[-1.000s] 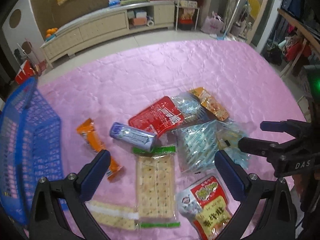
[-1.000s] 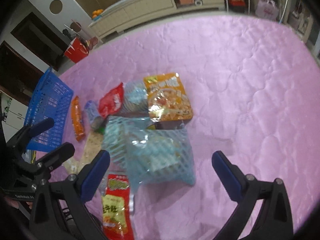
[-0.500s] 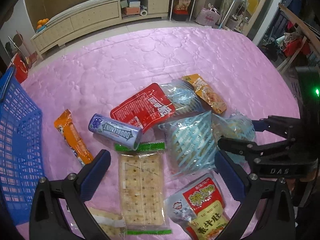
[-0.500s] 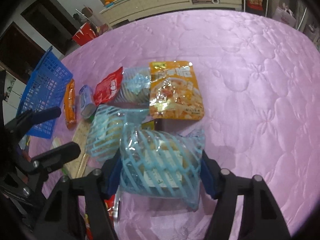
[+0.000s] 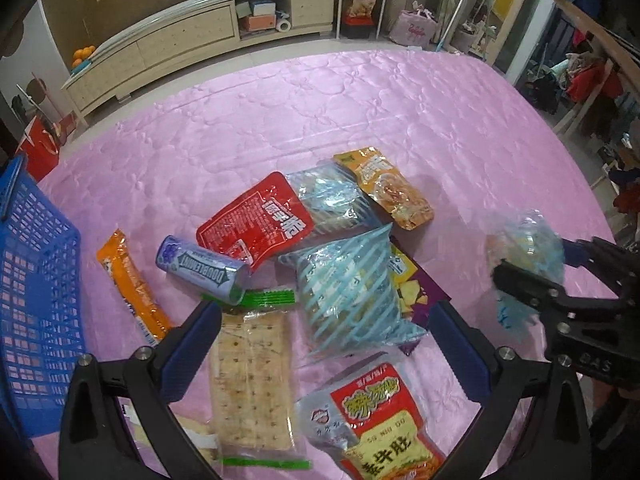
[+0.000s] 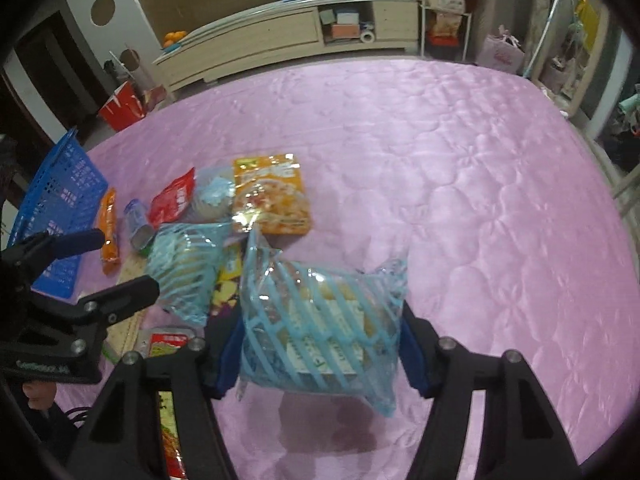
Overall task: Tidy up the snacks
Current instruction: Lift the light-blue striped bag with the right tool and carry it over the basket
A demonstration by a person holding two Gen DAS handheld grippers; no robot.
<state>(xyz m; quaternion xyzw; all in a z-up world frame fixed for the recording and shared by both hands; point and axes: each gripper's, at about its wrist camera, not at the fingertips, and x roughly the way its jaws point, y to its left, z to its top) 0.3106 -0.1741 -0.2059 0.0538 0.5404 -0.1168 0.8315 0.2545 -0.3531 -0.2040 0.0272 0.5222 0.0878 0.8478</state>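
We see the right gripper (image 6: 320, 344) clamped on a clear bag with pale blue stripes (image 6: 320, 320); both blue pads press into its sides, and the bag hangs clear of the pink quilted cover (image 6: 460, 160), with its shadow on the cloth below; in the left wrist view the same bag (image 5: 526, 256) shows at the right edge, held in the black jaws.

The left gripper (image 5: 328, 344) stands wide, with nothing between its fingers; it hovers over a cracker pack with green ends (image 5: 250, 380) and a second blue-striped bag (image 5: 352, 292), touching neither.

The other snacks lie in a loose cluster on the cover; a red pouch (image 5: 256, 224) overlaps a silvery blue-striped bag (image 5: 328, 200); an orange pouch (image 5: 384, 188) lies just beside that bag; a Doublemint gum pack (image 5: 200, 268) rests against the red pouch and touches the green end of the crackers; a long orange bar (image 5: 132, 284) lies between the gum and a blue plastic basket (image 5: 32, 300); a red and yellow pouch (image 5: 376, 420) lies nearest the camera; a purple packet (image 5: 420, 296) peeks from under the second striped bag.
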